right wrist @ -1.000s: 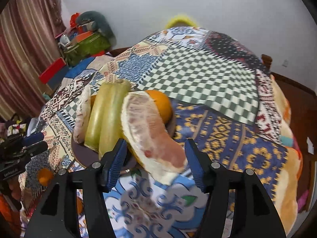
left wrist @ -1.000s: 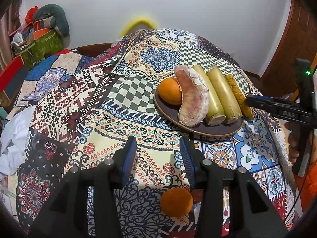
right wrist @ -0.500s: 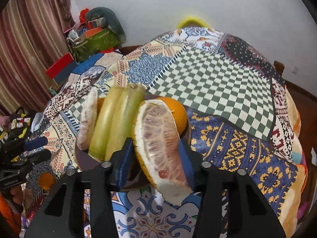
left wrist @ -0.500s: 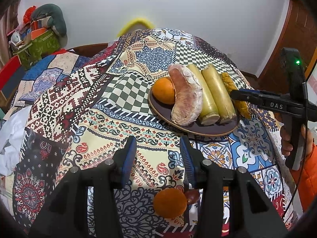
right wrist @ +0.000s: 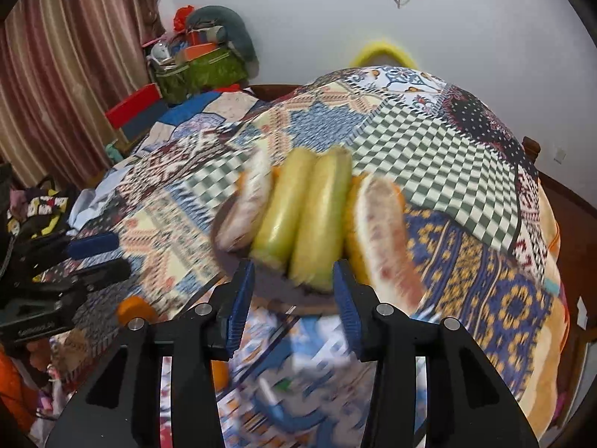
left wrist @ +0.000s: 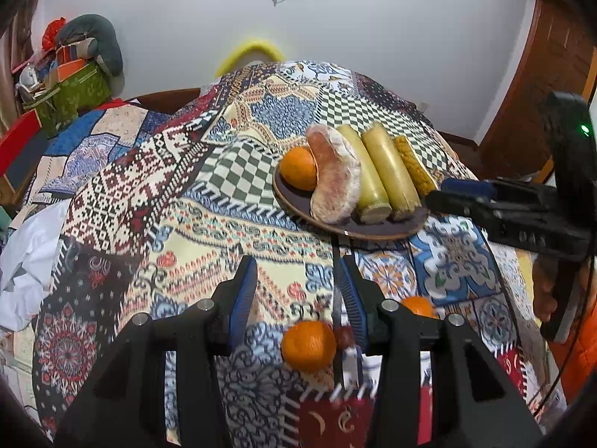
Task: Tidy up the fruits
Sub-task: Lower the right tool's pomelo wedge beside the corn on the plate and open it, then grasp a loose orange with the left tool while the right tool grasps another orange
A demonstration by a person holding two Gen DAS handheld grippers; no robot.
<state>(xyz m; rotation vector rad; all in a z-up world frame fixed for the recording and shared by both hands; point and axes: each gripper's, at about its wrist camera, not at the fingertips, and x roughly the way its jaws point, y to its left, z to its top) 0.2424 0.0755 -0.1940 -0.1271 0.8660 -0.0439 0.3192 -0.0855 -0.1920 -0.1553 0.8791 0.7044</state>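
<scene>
A dark plate on the patterned cloth holds an orange, a pink pomelo wedge, two yellow-green sticks and a second wedge at its right edge. My right gripper sits just off that edge. In the blurred right wrist view the right gripper has its jaws opening, with only the plate's near rim behind the gap. The wedge lies free to the right. My left gripper is open and empty above a loose orange.
A second loose orange and a small dark red fruit lie by my left gripper's right finger. The cloth drops away at the right toward a wooden door. Boxes and bags are piled at the far left. The left gripper shows at the left.
The right gripper's jaws closed in around the pomelo wedge, then drew back, leaving the wedge on the plate. The left gripper pulled back a little; its jaws kept their gap.
</scene>
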